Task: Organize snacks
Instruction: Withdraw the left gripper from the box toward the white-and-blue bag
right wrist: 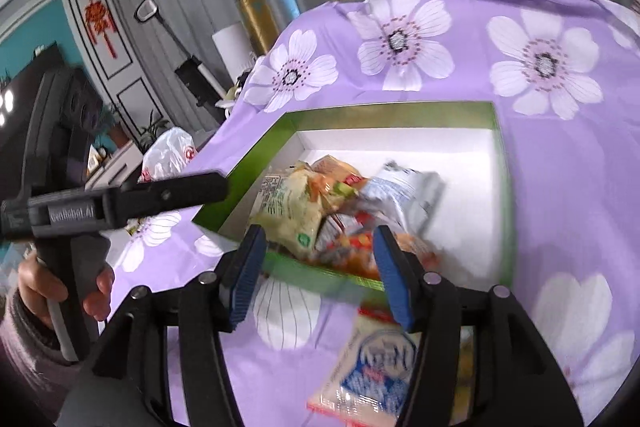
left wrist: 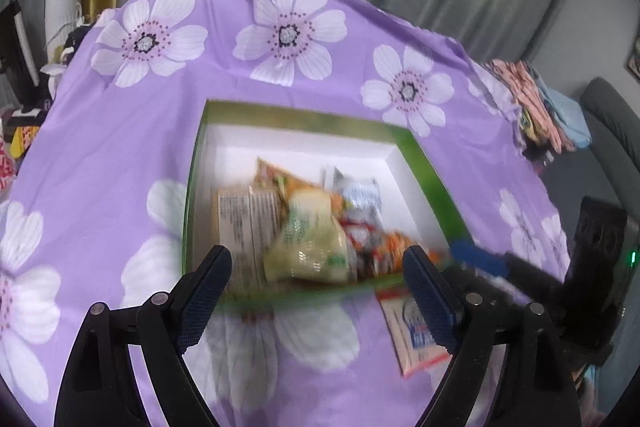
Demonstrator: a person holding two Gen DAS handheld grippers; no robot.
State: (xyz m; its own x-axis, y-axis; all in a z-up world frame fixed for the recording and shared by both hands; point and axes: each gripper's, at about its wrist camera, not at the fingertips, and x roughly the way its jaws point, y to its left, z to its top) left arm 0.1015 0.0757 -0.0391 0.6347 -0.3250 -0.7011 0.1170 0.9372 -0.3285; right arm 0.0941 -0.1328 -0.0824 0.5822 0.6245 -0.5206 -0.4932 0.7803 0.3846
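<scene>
Both grippers spread, empty: left gripper [left wrist: 318, 291], right gripper [right wrist: 320, 275]. White-and-blue flat snack packet [right wrist: 372, 363] lies on the purple-flowered bench cloth [right wrist: 560, 187], just outside the green-rimmed white box [right wrist: 502, 163]. I'd lower the right gripper squarely, pinch one edge, lift clear of the rim.

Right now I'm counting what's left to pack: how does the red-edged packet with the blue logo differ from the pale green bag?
The red-edged packet lies flat on the purple cloth, outside the green box; the pale green bag is inside it, piled against other snacks. The packet is white with a blue logo; the bag is yellowish green. Neither is gripped: left gripper and right gripper are open.
</scene>
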